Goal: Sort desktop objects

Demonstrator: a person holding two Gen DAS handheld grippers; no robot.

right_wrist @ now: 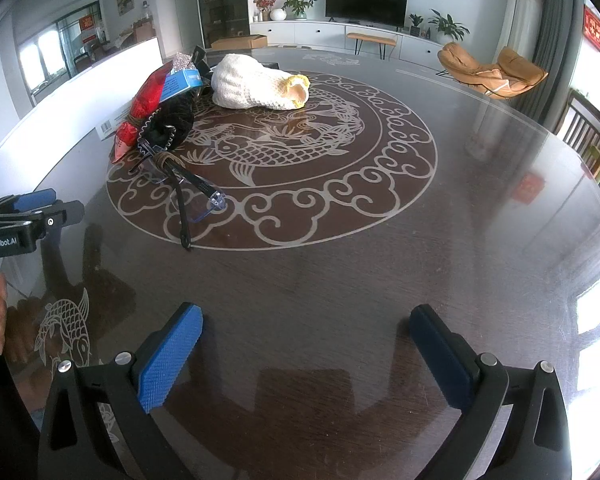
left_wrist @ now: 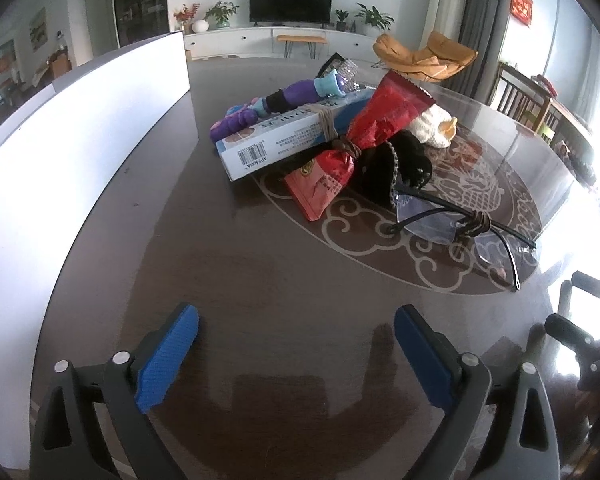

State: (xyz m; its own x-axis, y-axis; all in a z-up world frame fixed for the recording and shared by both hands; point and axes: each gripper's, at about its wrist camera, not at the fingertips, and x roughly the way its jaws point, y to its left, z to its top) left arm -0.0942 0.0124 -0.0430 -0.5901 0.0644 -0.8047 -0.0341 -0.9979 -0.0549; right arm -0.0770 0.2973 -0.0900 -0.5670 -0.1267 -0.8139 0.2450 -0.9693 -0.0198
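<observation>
Dark glossy round counter (right_wrist: pixel 380 280) bears a heap: red crinkled foil packet (left_wrist: pixel 384 116), white-blue carton (left_wrist: pixel 276 136), clear black-framed glasses (left_wrist: pixel 460 224); left tool (left_wrist: pixel 296 356) and right tool (right_wrist: pixel 306 356) spread, empty.

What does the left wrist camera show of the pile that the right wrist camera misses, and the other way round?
Only the left wrist view: the purple toy at the back of the pile, the white box's long side with its barcode, and the open left gripper over bare table.

Only the right wrist view: the whole white knitted item, the fish pattern in the table's middle, and the open right gripper.

Both: the red packet, the black pouch, the glasses lying nearest, and the white panel at the table's left.
</observation>
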